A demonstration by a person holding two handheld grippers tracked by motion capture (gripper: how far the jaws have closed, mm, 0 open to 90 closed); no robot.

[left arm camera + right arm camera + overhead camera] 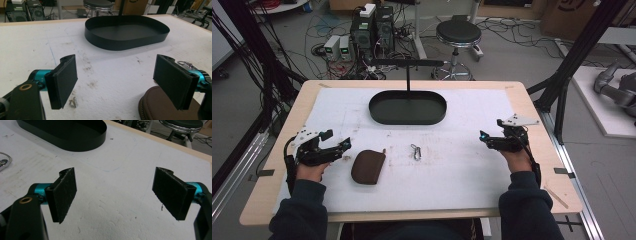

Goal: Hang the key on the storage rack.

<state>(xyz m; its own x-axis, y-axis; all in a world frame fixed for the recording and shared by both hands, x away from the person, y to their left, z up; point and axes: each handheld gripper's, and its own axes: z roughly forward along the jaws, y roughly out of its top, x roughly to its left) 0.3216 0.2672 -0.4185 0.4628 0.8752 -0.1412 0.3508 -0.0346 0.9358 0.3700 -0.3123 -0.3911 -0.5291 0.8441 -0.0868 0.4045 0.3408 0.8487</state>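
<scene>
Both idle, jaws spread, nothing held: left gripper [343, 145], right gripper [484, 136]. Brown zip pouch [368, 167] sits at 3 o'clock of left, just beside; carabiner clip [415, 151] mid-table; black oval tray [407, 107] at 12. Likely pouch first: square the jaws across its width, close low.

On the table [272, 200], the tray [407, 107] sits at the far middle with a stand's post rising from it, the pouch [368, 166] lies nearer and to the left, the key clip [415, 151] lies just right of the pouch, and a stool [458, 35] stands on the floor behind the table.
</scene>
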